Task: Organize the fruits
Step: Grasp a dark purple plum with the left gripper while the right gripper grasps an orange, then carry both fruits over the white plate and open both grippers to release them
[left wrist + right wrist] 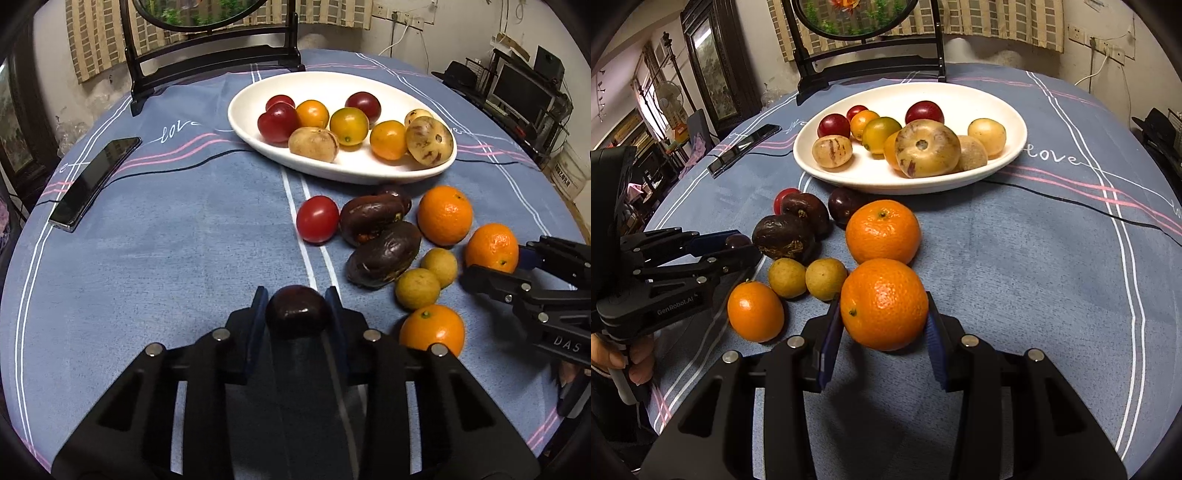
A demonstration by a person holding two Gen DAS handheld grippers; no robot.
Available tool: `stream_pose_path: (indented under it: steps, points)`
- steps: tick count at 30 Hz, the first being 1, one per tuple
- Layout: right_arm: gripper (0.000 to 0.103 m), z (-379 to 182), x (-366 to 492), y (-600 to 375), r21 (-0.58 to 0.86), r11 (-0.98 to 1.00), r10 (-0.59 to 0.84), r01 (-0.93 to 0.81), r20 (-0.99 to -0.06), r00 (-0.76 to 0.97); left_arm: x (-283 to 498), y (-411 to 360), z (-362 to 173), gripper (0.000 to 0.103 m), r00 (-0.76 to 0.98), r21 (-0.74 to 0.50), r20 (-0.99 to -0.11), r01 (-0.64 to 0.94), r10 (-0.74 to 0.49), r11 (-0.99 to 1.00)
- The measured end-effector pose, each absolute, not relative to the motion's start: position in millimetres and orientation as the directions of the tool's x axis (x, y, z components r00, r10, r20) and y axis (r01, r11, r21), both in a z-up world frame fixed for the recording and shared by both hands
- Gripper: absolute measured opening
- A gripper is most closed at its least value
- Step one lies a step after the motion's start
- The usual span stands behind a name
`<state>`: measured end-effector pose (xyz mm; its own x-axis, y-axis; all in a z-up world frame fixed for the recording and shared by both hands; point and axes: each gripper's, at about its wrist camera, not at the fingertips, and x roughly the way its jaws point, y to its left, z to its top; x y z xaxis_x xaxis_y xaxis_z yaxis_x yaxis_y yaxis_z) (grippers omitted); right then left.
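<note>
Round bench under a blue striped cloth, white oval ceramic dish of small fruits at the far side. Left gripper fingers clamped on a dark purple round plum. Right gripper fingers pressed on a large orange mandarin, near loose fruit in front of the dish.

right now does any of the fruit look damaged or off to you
Yes. Two dark wrinkled fruits on the cloth beside the white plate look shrivelled and split, with orange flesh showing in the cracks. On the plate, a pale speckled fruit has a hole in its end. The oranges and tomatoes look sound.
</note>
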<state>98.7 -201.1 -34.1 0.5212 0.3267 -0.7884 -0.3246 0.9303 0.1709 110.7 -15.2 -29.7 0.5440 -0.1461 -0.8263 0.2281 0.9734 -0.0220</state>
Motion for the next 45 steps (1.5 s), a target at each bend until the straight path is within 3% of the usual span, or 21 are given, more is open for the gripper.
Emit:
stream_pose_path:
  steps: [9,18,28,36,45]
  points:
    - [0.042,-26.1,87.3,-213.0,0.151,0.941,0.304,-0.302,-0.767,0.565,107.8,1.7,-4.1,0.032,0.591,-0.053,-0.791,0.190,-0.157,0.980]
    - [0.042,19.5,73.8,-234.7,0.149,0.954,0.293,-0.262,-0.657,0.694,113.3,-7.5,29.5,0.032,0.636,-0.082,-0.745,0.215,-0.203,0.973]
    - [0.042,56.7,92.2,-224.6,0.121,0.953,0.294,-0.279,-0.603,0.742,135.0,-35.2,66.3,0.032,0.680,-0.094,-0.690,0.258,-0.250,0.962]
    - [0.042,62.6,139.8,-208.9,0.116,0.963,0.262,-0.243,-0.602,0.754,184.3,-51.2,55.2,0.032,0.643,-0.172,-0.715,0.219,-0.274,0.961]
    - [0.042,37.0,198.7,-207.9,0.193,0.967,0.253,-0.167,-0.644,0.722,235.2,-51.5,29.8,0.033,0.640,-0.130,-0.750,0.110,-0.170,0.985]
